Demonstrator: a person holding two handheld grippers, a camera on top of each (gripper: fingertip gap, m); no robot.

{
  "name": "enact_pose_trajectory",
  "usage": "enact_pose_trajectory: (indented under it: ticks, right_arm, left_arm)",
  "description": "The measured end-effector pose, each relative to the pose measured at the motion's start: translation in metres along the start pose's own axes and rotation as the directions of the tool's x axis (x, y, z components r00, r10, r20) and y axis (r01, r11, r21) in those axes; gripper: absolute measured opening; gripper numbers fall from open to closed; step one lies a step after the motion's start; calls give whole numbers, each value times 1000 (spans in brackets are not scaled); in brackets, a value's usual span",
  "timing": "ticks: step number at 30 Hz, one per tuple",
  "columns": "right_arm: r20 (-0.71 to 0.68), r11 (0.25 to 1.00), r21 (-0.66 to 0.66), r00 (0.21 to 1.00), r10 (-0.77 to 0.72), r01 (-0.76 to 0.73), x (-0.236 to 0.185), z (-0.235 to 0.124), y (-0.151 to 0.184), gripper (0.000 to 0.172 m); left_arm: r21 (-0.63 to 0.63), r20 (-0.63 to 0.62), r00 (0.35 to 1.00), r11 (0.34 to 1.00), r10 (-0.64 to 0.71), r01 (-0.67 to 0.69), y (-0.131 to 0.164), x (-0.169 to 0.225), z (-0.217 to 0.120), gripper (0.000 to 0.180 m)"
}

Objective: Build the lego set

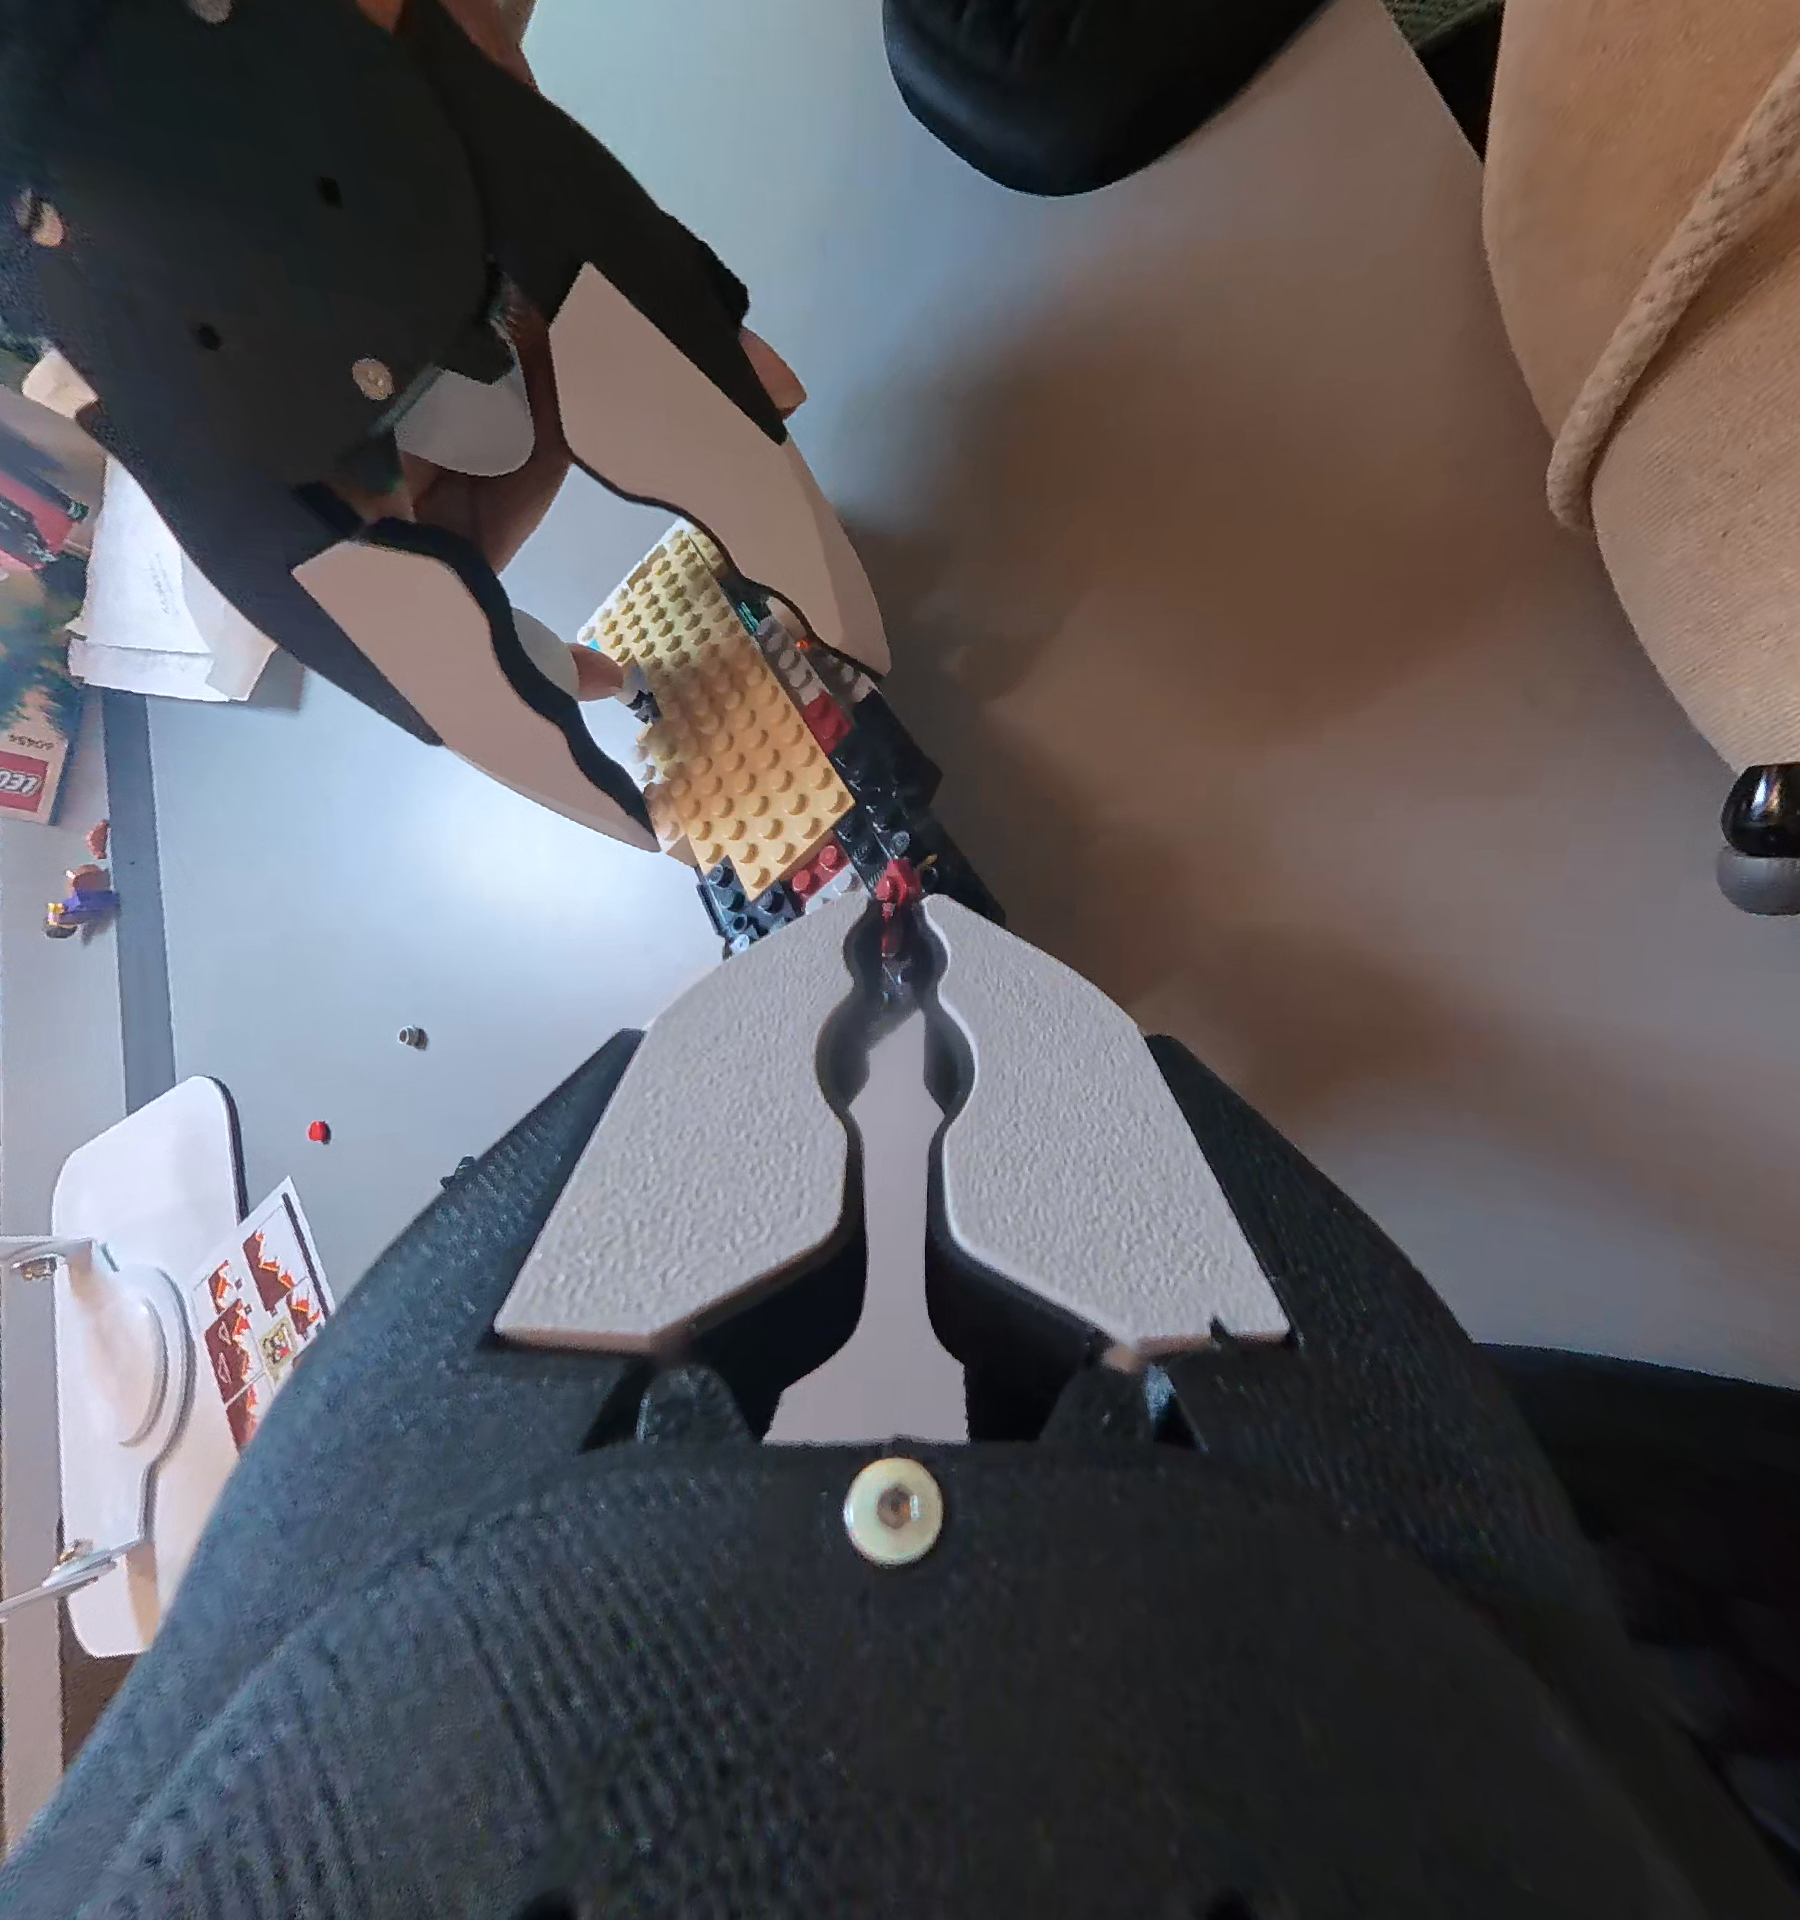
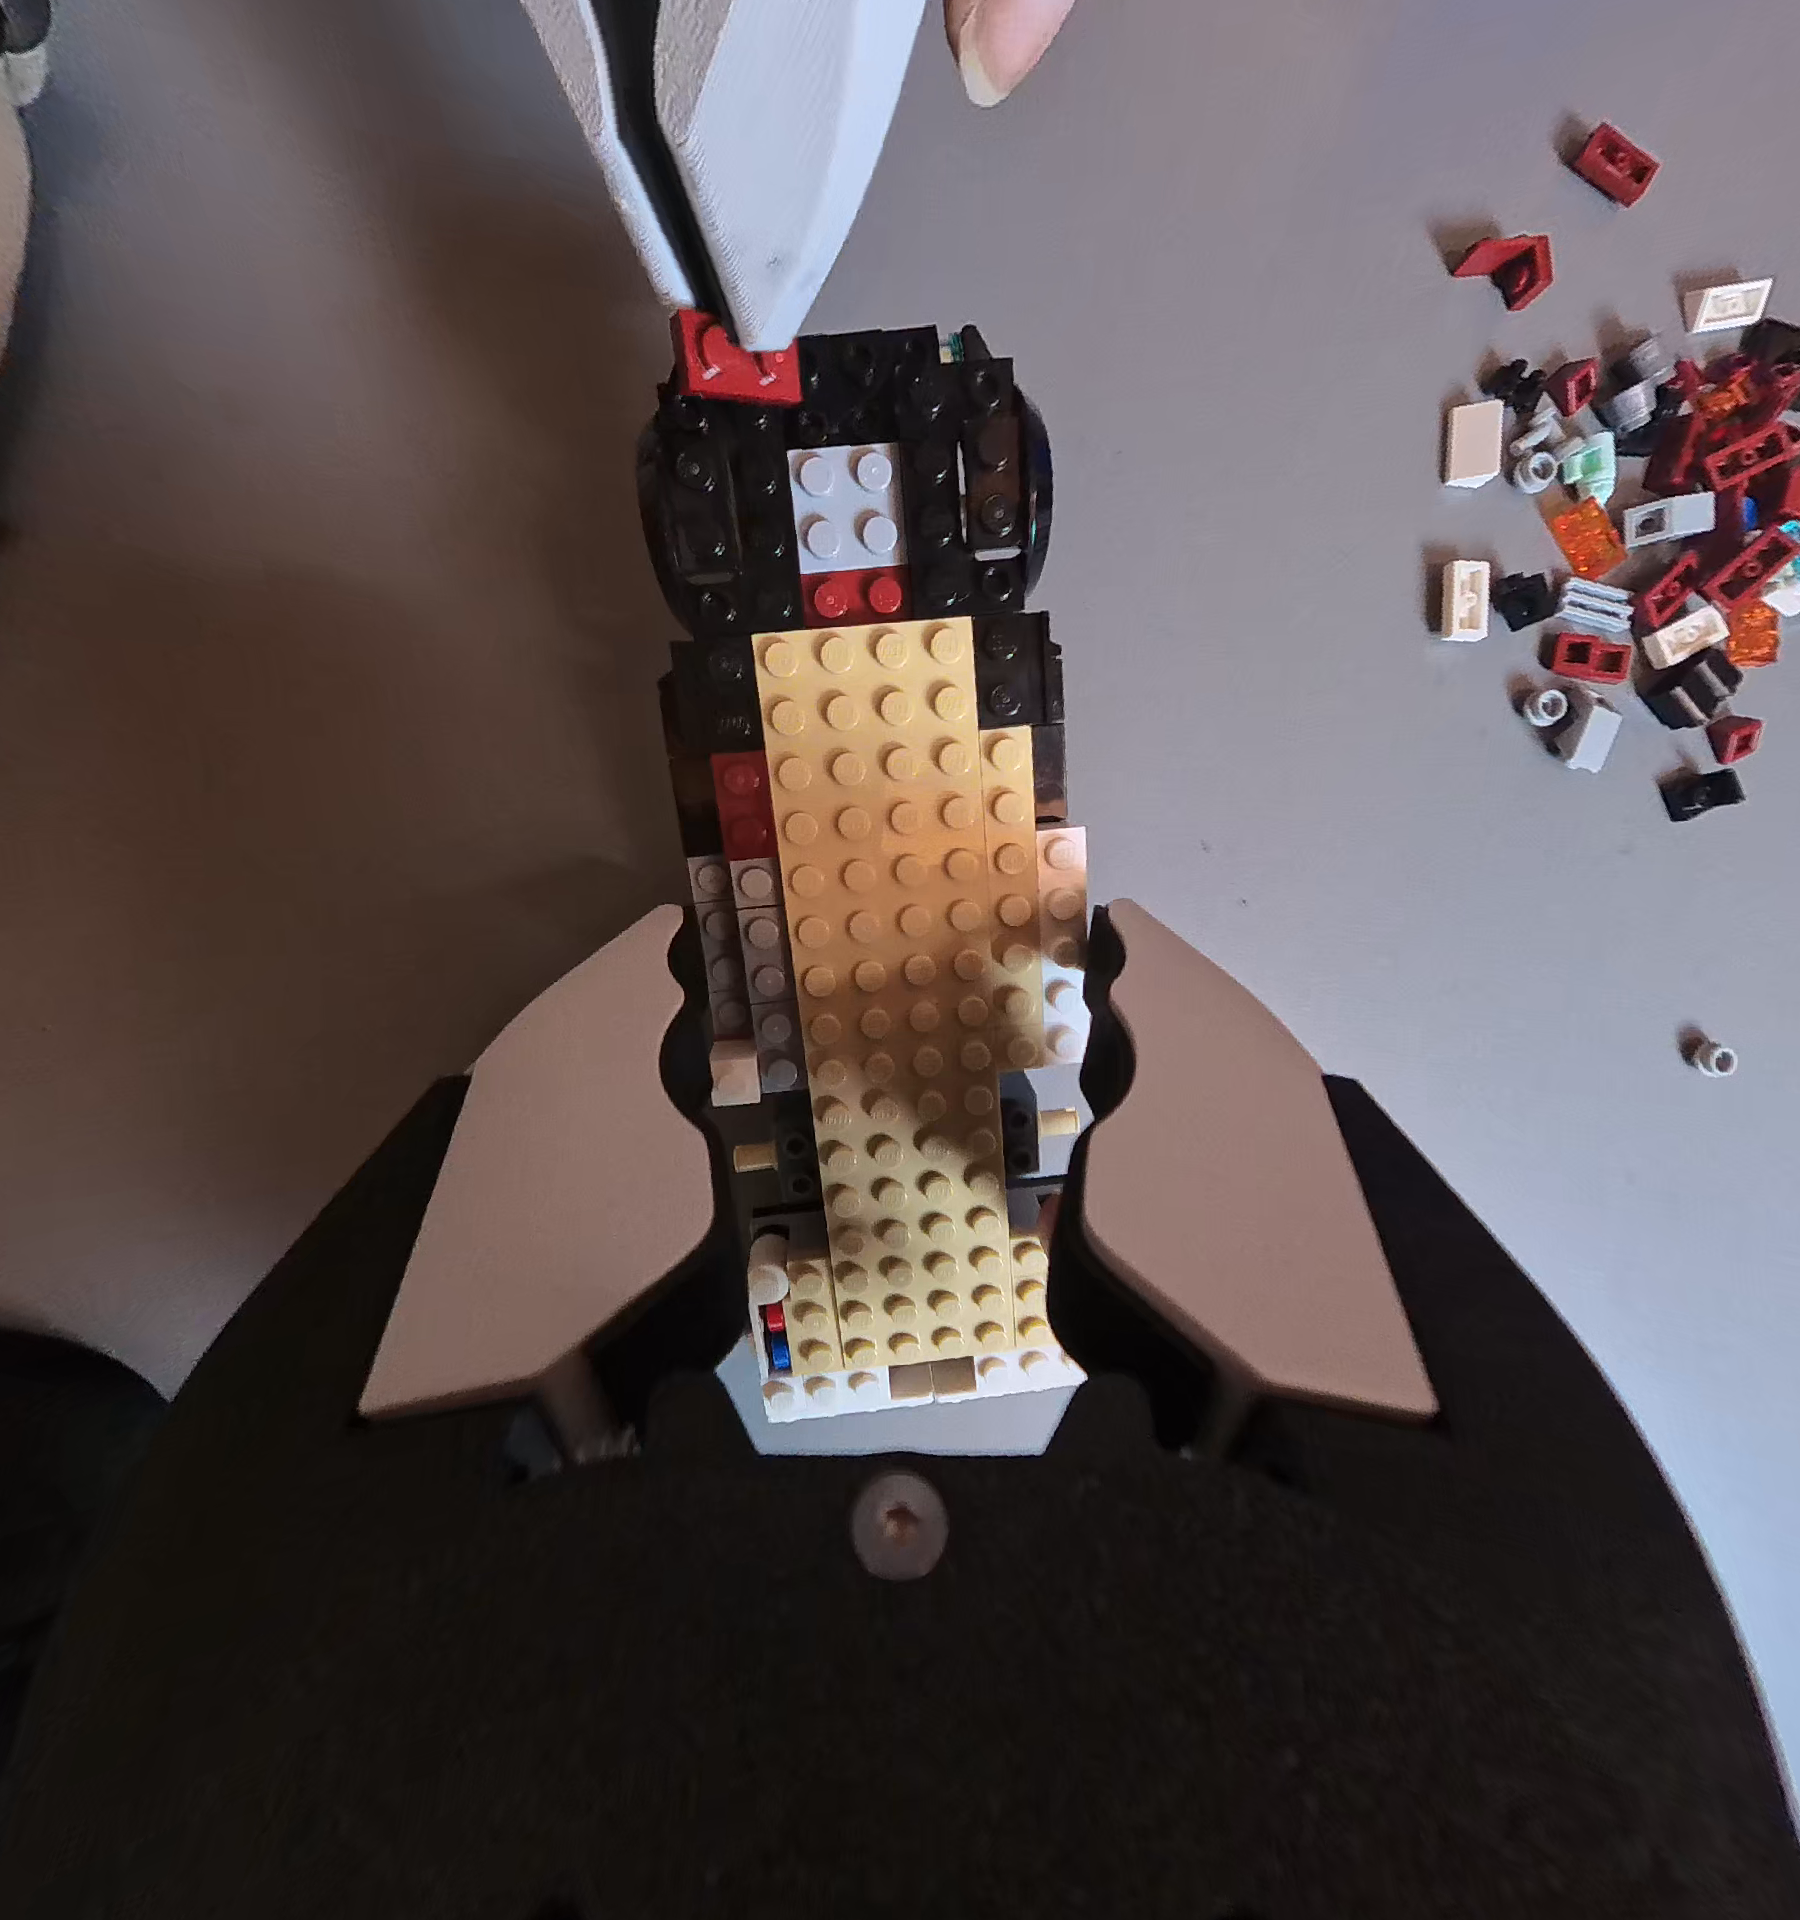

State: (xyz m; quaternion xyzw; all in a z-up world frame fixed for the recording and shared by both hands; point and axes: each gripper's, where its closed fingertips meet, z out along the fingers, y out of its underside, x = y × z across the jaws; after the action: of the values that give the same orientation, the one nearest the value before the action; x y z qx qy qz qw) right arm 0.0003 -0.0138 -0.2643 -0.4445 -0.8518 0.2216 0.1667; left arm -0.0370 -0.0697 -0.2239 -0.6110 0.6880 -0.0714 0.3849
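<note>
Right gripper (image 2: pixel 888 1023) clamped across brick model (image 2: pixel 896 935) on grey table (image 2: pixel 1291 935); left gripper (image 1: pixel 894 940) pinching small red plate (image 2: pixel 735 369) at model's far end — loose brick pile (image 2: pixel 1685 540) well apart, rightward.

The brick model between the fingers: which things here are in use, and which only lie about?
In use: brick model, held by right gripper; small red brick, pinched by left gripper.
Lying about: loose bricks, toy box, sticker sheet.
</note>
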Motion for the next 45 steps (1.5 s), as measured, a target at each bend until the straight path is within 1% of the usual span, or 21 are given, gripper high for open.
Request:
enact_pose_trajectory:
  ticks: [2,11,19,27,32,36,38,40,43,45]
  right_arm:
    - [2,1000,-1,1000,1,-1,0,1,0,70]
    - [0,1000,-5,1000,1,-1,0,0,2,70]
    - [-4,1000,4,1000,6,-6,2,-2,2,70]
    - [-6,1000,5,1000,13,-13,5,-4,3,70]
    - [3,1000,14,1000,22,-22,3,-5,3,70]
    - [-2,1000,-2,1000,23,-23,4,-5,6,70]
    - [-2,1000,-10,1000,25,-25,4,-5,8,70]
    - [2,999,-18,1000,27,-27,3,-4,10,70]
    - [-4,999,-37,1000,23,-24,2,-3,12,70]
    - [-6,999,-46,1000,20,-20,1,-3,13,70]
  left_arm:
    - [-7,-6,1000,1000,18,-18,-1,1,1,4]
    - [-14,-27,999,1000,19,-19,-1,5,5,7]
    - [32,-6,999,998,-45,45,-4,0,-1,13]
    - [39,22,997,997,-74,73,3,-1,-2,15]
    - [24,45,994,995,-101,100,16,-4,-4,13]
    - [10,32,991,992,-126,126,24,2,-4,13]
    - [-19,-12,988,988,-153,153,33,11,-2,13]
    - [-59,-97,978,982,-186,181,41,27,0,14]
    - [-91,-276,924,964,-265,249,43,56,-6,14]
    - [-113,-346,888,953,-303,282,45,68,-13,16]
